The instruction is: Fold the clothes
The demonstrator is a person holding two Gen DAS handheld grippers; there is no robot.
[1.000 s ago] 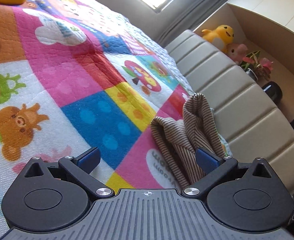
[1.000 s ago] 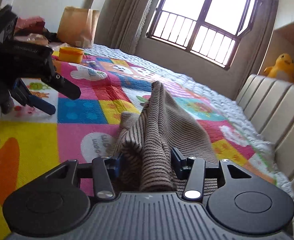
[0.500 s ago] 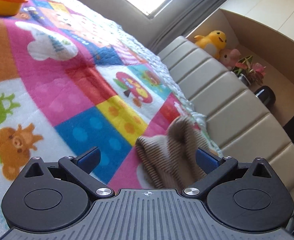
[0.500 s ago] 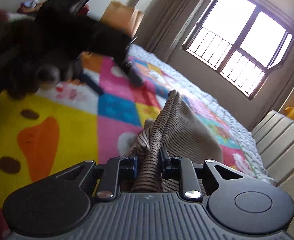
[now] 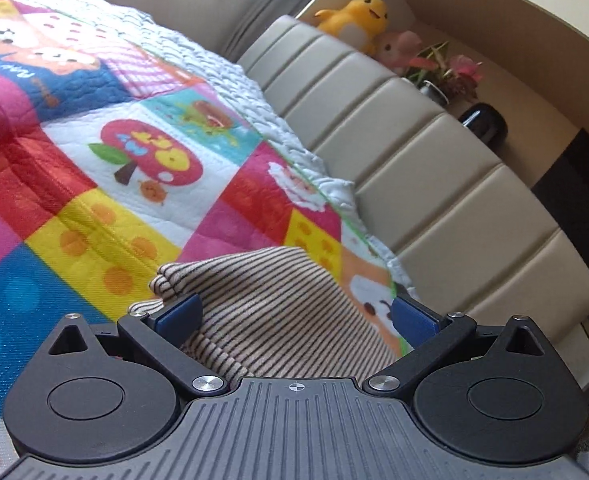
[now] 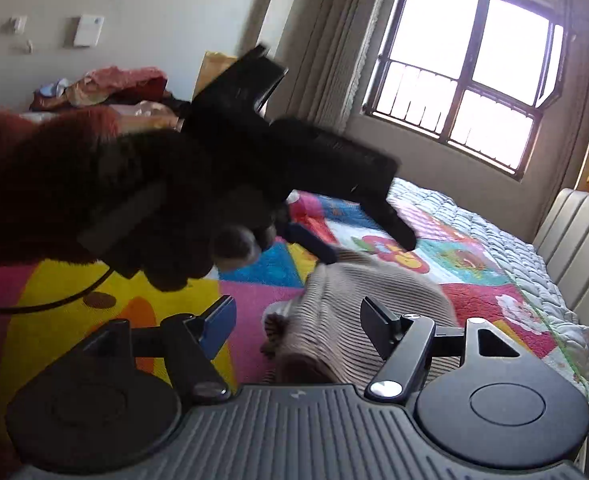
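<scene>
A beige, dark-striped garment [image 5: 278, 300] lies bunched on the colourful quilt [image 5: 94, 140]. My left gripper [image 5: 296, 316] hangs just over it, open wide, with the cloth between and under its blue pads [image 5: 178, 316]; neither pad presses on it. In the right wrist view the garment [image 6: 354, 304] is a low heap. My right gripper [image 6: 298, 326] has its jaws opening, and the cloth lies between them, free of the pads. That view also shows the left gripper [image 6: 364, 248], held by a dark gloved hand [image 6: 174, 216], over the garment's far edge.
A beige padded headboard [image 5: 414, 168] borders the quilt on the right. Behind it sit a yellow plush duck [image 5: 354, 16], a pink plush toy and a potted plant [image 5: 446, 76]. A window [image 6: 466, 68], a paper bag [image 6: 214, 72] and piled clothes [image 6: 106, 88] lie beyond the bed.
The right gripper squeezed the raised garment, then opened and let it drop into a heap. The left gripper swung right, from beside the garment to over it.
</scene>
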